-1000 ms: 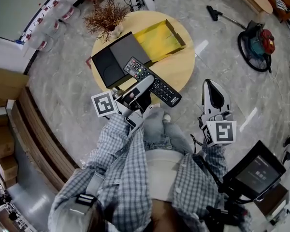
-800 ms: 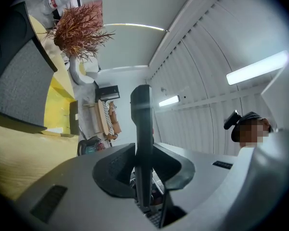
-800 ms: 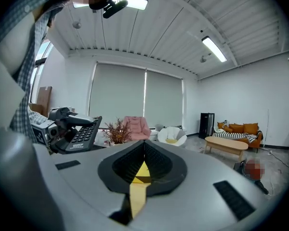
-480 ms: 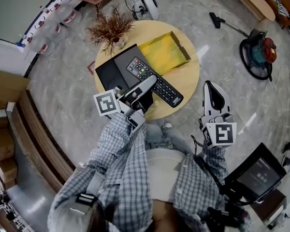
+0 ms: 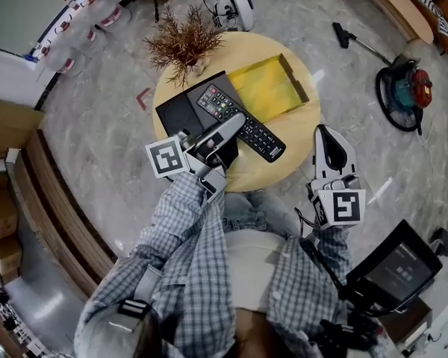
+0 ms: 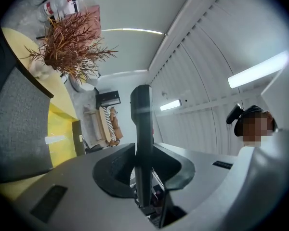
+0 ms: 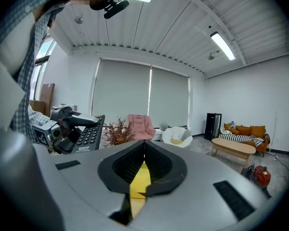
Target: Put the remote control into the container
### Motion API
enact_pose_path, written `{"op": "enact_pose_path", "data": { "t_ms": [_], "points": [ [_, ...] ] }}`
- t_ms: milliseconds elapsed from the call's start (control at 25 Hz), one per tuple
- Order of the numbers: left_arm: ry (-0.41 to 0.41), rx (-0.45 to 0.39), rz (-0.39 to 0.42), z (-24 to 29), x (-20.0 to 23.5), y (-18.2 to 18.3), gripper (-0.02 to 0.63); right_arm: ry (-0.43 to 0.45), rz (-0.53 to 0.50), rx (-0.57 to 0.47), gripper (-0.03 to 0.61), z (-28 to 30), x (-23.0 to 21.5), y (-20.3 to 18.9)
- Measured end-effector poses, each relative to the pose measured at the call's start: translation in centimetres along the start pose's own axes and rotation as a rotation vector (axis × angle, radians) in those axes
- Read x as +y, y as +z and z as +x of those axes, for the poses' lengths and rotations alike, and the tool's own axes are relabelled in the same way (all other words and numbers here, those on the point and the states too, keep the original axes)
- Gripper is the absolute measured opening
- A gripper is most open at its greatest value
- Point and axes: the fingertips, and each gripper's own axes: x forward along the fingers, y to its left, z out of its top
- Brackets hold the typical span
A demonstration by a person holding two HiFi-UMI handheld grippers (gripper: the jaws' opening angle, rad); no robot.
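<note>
My L hand-held gripper (image 5: 231,125) pinches the remote control (image 5: 265,142) mid-body so I can carry it to the yellow container (image 5: 272,88) at far edge of table (image 5: 295,121); R hand-held gripper (image 5: 330,146) pressed together, idle

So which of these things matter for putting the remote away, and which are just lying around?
Job: black remote control, yellow open box, left gripper gripping it.
Lying about: dried brown plant, flat black square box, red-and-teal vacuum cleaner.
</note>
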Motion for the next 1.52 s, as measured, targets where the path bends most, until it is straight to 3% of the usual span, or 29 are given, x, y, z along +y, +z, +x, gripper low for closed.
{"op": "enact_pose_path", "data": {
  "t_ms": [440, 960, 1200, 1360, 1520],
  "points": [
    [0.054, -0.053, -0.035, -2.4, 2.2, 1.9, 0.104, 0.063, -0.017, 0.068, 0.006, 3.1, 2.6, -0.8],
    [0.088, -0.117, -0.051, -0.4, 4.1, 3.4, 0.104, 0.093, -0.027, 0.101, 0.008, 6.0, 0.6, -0.6],
    [0.107, -0.17, -0.081, 0.8, 5.1, 3.9, 0.104, 0.195, -0.043, 0.109, 0.008, 7.1, 1.2, -0.1],
    [0.135, -0.186, -0.078, 1.7, 6.1, 4.0, 0.104, 0.256, -0.112, 0.103, 0.013, 7.5, 1.3, -0.5],
    [0.148, -0.206, -0.083, 2.5, 6.8, 4.0, 0.104, 0.335, -0.137, 0.133, 0.077, 7.5, 1.8, -1.3]
  ]
}}
